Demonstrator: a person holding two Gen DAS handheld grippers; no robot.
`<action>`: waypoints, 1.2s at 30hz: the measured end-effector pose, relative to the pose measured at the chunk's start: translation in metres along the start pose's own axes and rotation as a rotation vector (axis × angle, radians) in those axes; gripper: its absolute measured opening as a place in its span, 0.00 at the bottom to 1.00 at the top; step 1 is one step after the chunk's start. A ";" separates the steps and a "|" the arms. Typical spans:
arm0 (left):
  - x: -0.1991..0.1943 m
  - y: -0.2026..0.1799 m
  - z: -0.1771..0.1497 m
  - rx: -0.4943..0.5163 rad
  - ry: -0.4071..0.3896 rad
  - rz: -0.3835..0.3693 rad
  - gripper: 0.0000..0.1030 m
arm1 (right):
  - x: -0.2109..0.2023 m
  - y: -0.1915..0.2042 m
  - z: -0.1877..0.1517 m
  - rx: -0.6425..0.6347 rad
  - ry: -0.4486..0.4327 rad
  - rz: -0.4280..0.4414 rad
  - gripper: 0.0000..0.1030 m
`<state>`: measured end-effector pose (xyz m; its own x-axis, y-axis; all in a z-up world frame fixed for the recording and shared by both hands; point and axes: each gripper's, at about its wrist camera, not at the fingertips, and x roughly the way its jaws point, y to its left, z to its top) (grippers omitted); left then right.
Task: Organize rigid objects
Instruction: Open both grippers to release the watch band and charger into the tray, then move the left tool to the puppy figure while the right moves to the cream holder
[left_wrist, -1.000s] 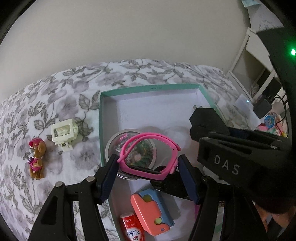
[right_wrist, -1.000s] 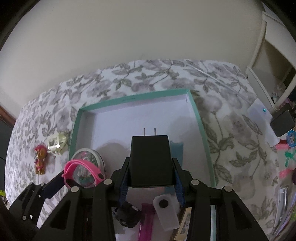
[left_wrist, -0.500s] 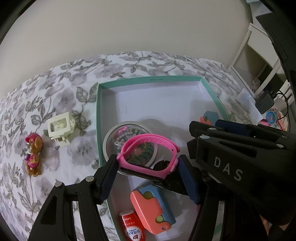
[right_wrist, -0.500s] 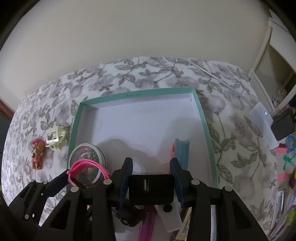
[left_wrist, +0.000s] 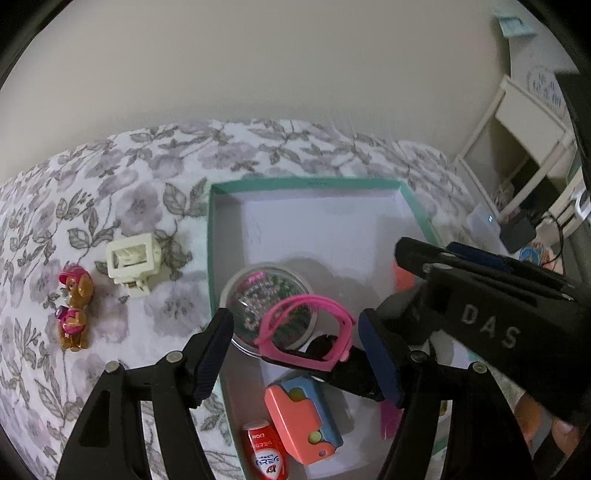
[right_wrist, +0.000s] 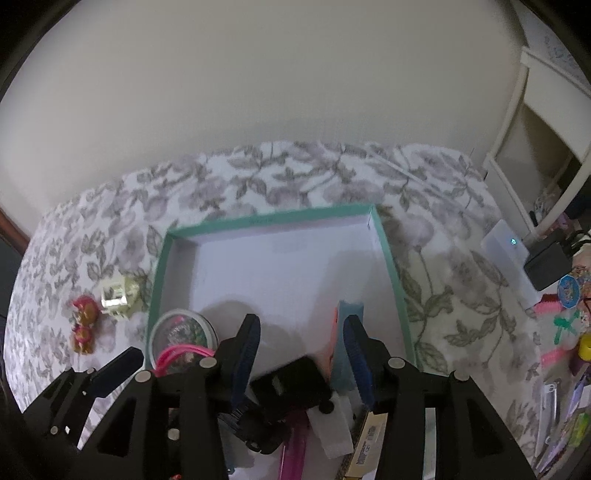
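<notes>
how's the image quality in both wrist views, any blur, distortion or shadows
Left wrist view: dim, strong fisheye curving the floral bedspread; the pink watch band is sharp. Right wrist view: softer, the small brown toy figure is blurry, and a grey shadow falls on the floor of the teal-rimmed white box.

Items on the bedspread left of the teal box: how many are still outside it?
2. A cream plastic block lies nearest the box's left wall; a brown-and-pink pup figure lies further left. Others may sit out of frame.
</notes>
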<state>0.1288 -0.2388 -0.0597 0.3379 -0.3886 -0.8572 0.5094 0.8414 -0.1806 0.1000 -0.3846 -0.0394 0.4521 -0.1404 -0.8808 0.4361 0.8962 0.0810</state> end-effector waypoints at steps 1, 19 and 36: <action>-0.003 0.002 0.001 -0.008 -0.008 -0.003 0.69 | -0.003 -0.001 0.001 0.004 -0.009 -0.001 0.50; -0.024 0.107 0.010 -0.337 -0.043 0.076 0.69 | 0.000 -0.002 0.001 0.017 -0.012 -0.020 0.71; -0.034 0.199 -0.007 -0.567 -0.075 0.168 0.94 | 0.008 0.034 -0.001 -0.090 -0.013 -0.035 0.89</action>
<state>0.2133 -0.0556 -0.0700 0.4427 -0.2413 -0.8636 -0.0506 0.9548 -0.2928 0.1180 -0.3551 -0.0444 0.4481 -0.1772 -0.8763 0.3802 0.9249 0.0073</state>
